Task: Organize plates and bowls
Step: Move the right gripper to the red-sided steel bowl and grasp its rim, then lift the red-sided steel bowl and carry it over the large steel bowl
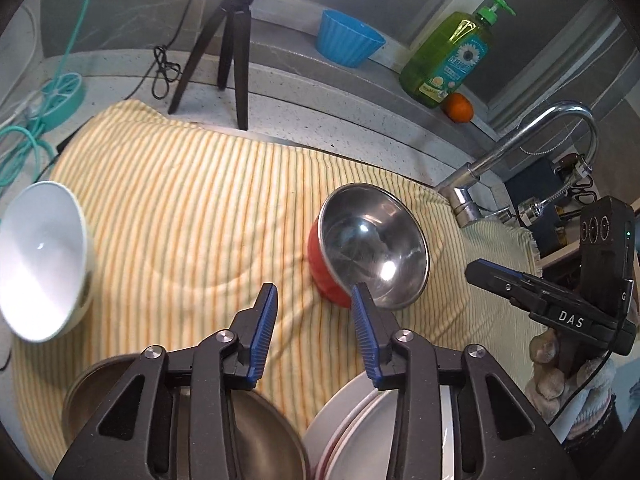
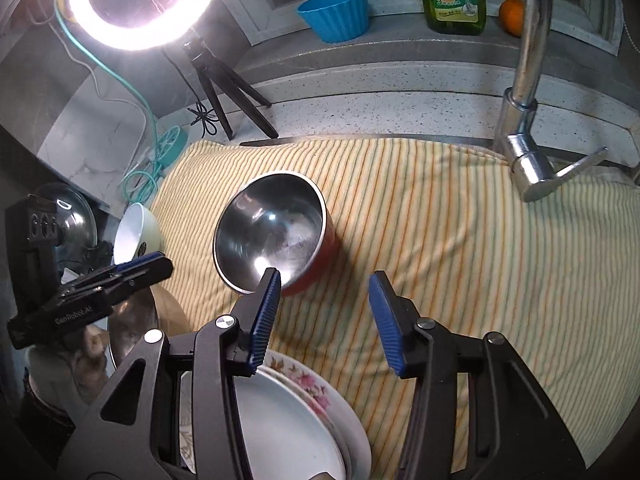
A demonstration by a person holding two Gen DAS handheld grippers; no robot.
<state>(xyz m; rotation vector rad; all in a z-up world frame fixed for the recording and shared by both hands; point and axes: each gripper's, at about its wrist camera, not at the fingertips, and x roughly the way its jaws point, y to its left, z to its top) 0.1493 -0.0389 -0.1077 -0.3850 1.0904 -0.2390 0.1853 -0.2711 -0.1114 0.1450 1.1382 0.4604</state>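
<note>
Covering the counter [image 2: 360, 92], a striped towel [image 1: 180, 208]; both claws [image 1: 314, 300] [image 2: 324, 284] agape, empty.

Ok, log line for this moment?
left claw: open, empty | right claw: open, empty | steel bowl: on towel | plates: stacked

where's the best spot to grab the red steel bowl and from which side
Take the red steel bowl by its thin rim, one finger inside and one outside. It looks tipped toward the grippers, so the near lower edge is the easiest part to reach. The open right gripper already has a finger close to it; coming straight forward seems best.
</note>
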